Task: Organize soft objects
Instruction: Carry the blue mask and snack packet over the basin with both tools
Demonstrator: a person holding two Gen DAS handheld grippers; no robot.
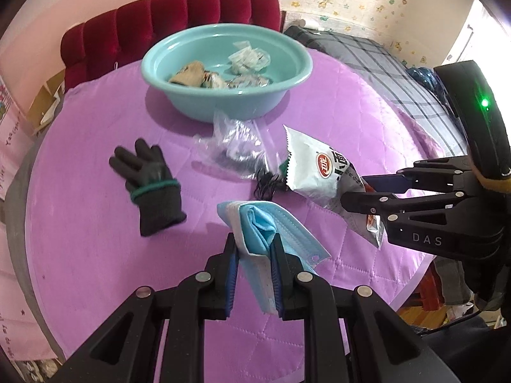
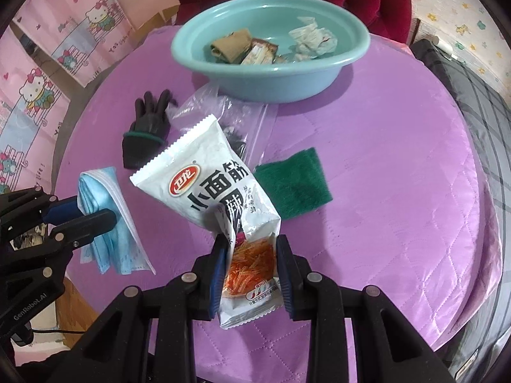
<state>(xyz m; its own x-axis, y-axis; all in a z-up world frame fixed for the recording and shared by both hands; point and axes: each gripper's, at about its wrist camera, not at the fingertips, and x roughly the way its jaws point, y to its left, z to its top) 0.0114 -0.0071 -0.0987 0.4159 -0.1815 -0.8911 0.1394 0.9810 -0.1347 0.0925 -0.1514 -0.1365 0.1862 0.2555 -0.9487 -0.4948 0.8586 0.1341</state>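
Face mask (image 1: 271, 233), blue, folded: lower centre of the left wrist view, clenched in the left hand-held gripper (image 1: 254, 249), lifted over the purple tabletop (image 1: 95, 255). Black glove (image 1: 150, 185) at left; teal basin (image 1: 226, 67) above. Right wrist view: snack packet (image 2: 217, 198), centre, grasped by the right hand-held gripper (image 2: 250, 255); green scouring pad (image 2: 293, 182) at right; clear plastic bag (image 2: 223, 111) below the basin.

Folded blue mask (image 1: 271, 233), white snack packet (image 2: 204, 185) aloft

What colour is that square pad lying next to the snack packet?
Dark green; the scouring pad shows best in the right wrist view.
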